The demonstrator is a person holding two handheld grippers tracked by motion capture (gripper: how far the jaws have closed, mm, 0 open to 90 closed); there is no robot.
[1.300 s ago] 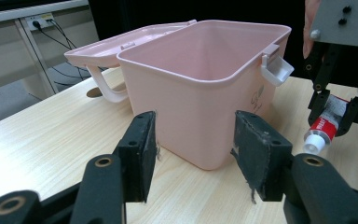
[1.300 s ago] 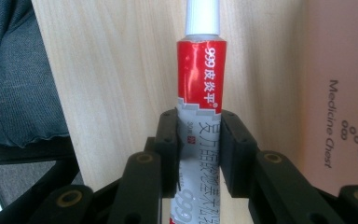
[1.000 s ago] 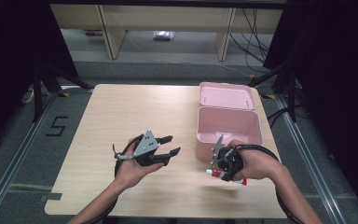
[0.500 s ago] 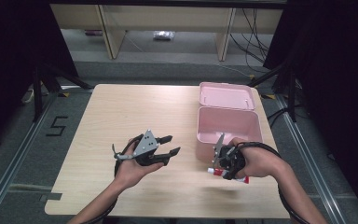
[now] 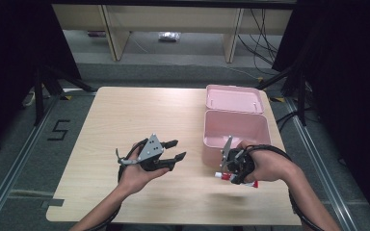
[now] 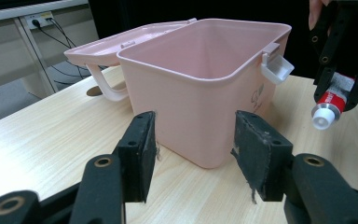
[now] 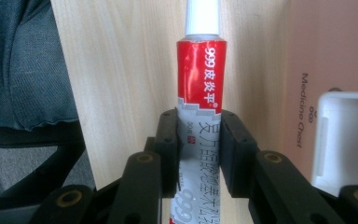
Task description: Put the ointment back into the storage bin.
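A red and silver ointment tube (image 7: pixel 200 74) with a white cap is clamped between the pads of my right gripper (image 7: pixel 199 144), which is shut on its lower part. In the high view that gripper (image 5: pixel 235 169) sits at the table's right front, with the tube (image 5: pixel 223 176) lying level just in front of an open pink box (image 5: pixel 235 131). My left gripper (image 5: pixel 178 149) is held to the left of the box, open with nothing between its fingers. In the left gripper view its jaws (image 6: pixel 193 154) point at the box (image 6: pixel 205 93), with the tube (image 6: pixel 328 102) at the right.
The box's lid (image 5: pixel 233 98) lies open behind it, handle on the far side. A white latch (image 7: pixel 345 135) sticks out of the box's front wall. The wooden table (image 5: pixel 125 120) has bare room on its left half. Floor and shelving lie beyond the far edge.
The right hand has shifted only slightly with the tube in its grip. The left gripper has kept still.
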